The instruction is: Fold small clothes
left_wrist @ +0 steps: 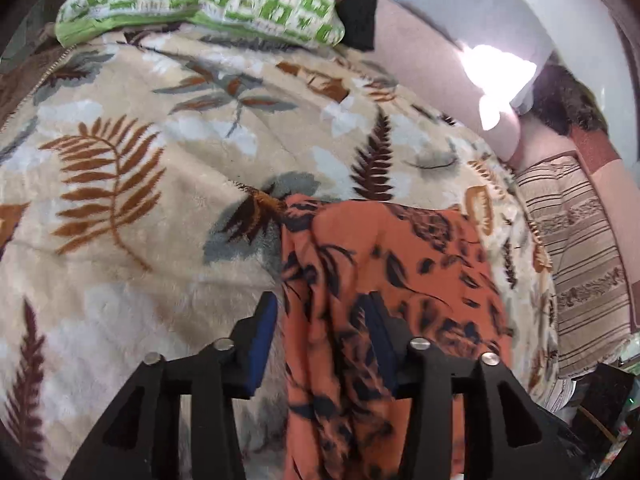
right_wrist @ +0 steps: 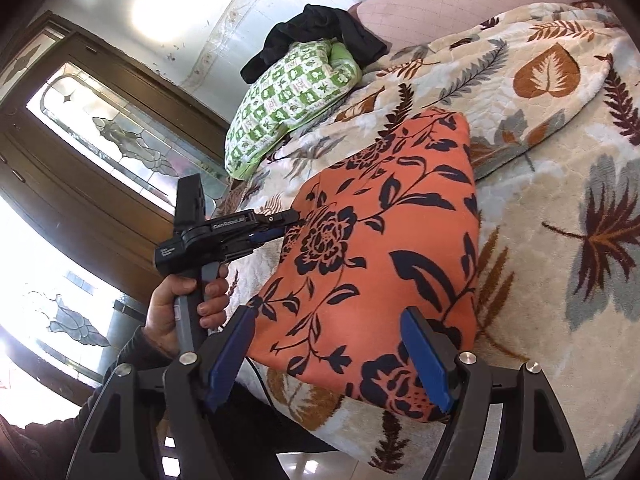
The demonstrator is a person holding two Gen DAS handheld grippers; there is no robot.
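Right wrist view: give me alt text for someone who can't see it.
An orange floral garment lies folded on a leaf-print blanket, between the open fingers of the right tool. At its left edge is the left tool, held by a hand; a green patterned pillow lies behind.

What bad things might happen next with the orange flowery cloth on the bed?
The orange cloth lies close to the near edge of the leafy blanket, so a tug might slide it off. The left claw is open with cloth between its pads, and could pinch extra layers and spoil the fold. The open right claw could snag the near hem.
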